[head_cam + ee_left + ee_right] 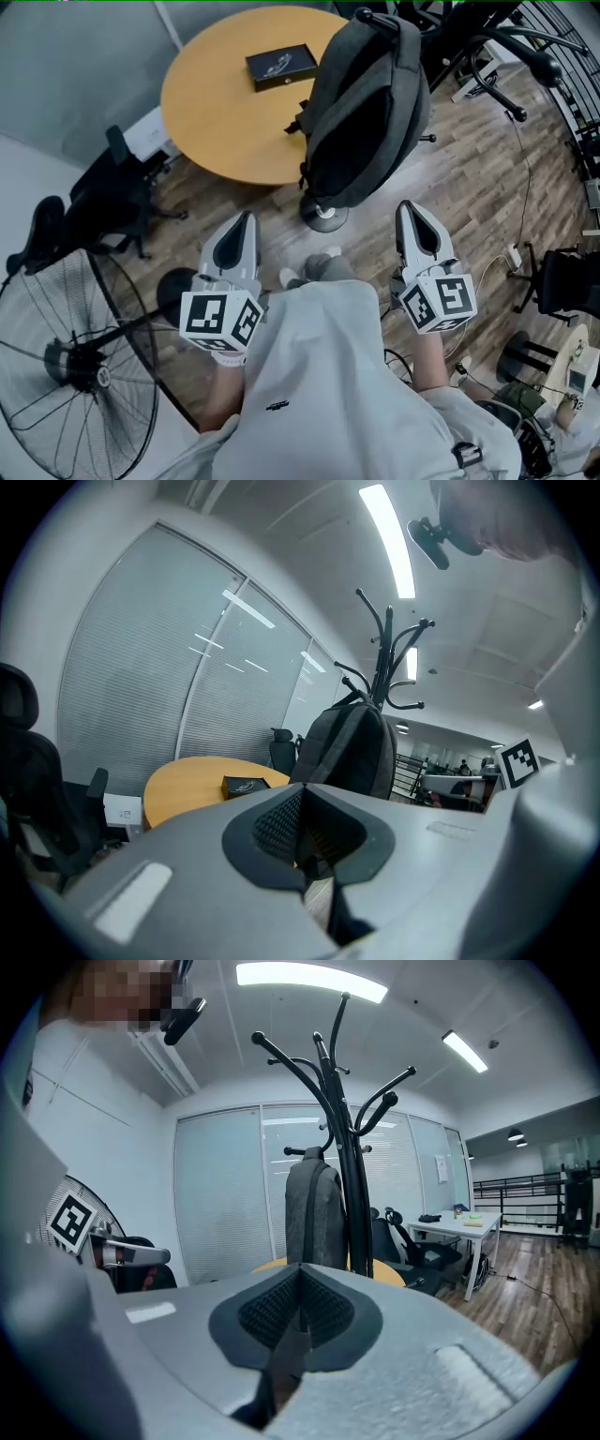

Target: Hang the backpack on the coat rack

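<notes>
Jaws are sitting closed on both sides: left gripper (pixel 246 219) pinched to a point and holding nothing, right gripper (pixel 410 208) likewise shut and empty. Both are pointing roughly level toward 12 o'clock, with the person's torso showing between them at 6.

Backpack (pixel 361 112) is hanging on the rack (pixel 384 649), at 12 o'clock from the grippers and apart from both. Its top loop looks to be sitting over a hook, though the exact hook is hard to make out. Its body is dangling against the pole above the round base. Neither gripper is touching it.

Judging by this, the hanging step is looking done and the hands are idling at a rest pose. Next move is probably calling for nothing more than checking that the bag is settling straight. If it is swinging or slipping, the call would be reopening the jaws and regripping the loop.

Table (pixel 216 112), round and wood-topped, is standing at 10 o'clock of the rack, carrying a black box (pixel 280 66). Floor (pixel 469 178) is wood plank with cables trailing at 3 o'clock. Fan (pixel 66 366) is sitting at 8 o'clock, a dark chair (pixel 112 197) at 9. Blinds (pixel 141 667) are covering the glass wall behind the table. A white desk (pixel 469 1227) is showing at 3 o'clock in the right gripper view, strip lights (pixel 309 979) glowing overhead.
</notes>
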